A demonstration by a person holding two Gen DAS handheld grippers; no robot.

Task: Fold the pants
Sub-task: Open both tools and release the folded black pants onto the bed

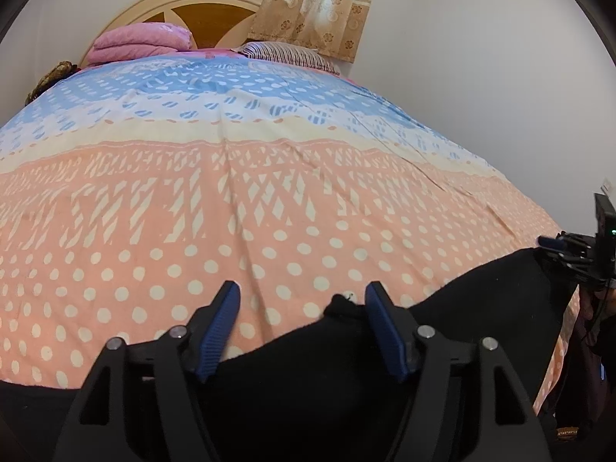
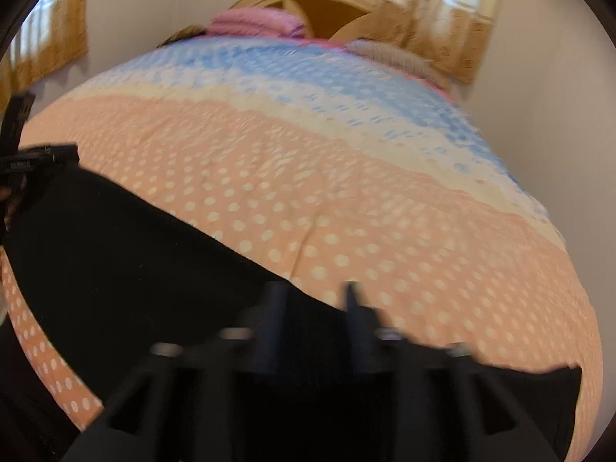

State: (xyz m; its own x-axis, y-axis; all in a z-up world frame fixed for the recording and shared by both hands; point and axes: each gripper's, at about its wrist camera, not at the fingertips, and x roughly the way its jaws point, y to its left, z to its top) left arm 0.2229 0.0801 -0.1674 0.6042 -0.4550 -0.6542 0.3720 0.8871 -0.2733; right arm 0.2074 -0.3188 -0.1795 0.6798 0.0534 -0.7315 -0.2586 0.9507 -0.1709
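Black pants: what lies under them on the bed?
The black pants lie on the patterned bedspread, whose peach dotted band shows all round their far edge. What lies beneath the cloth itself is covered, so anything under it cannot be seen.

A bed is covered by a bedspread [image 1: 269,177] banded in blue, cream and peach with white dots. At its far end a folded pink blanket [image 1: 142,40] lies beside a striped pillow [image 1: 285,54], both before a cream and brown headboard [image 1: 200,11]. A patterned beige curtain [image 1: 319,4] hangs against the pale wall [image 1: 481,57].
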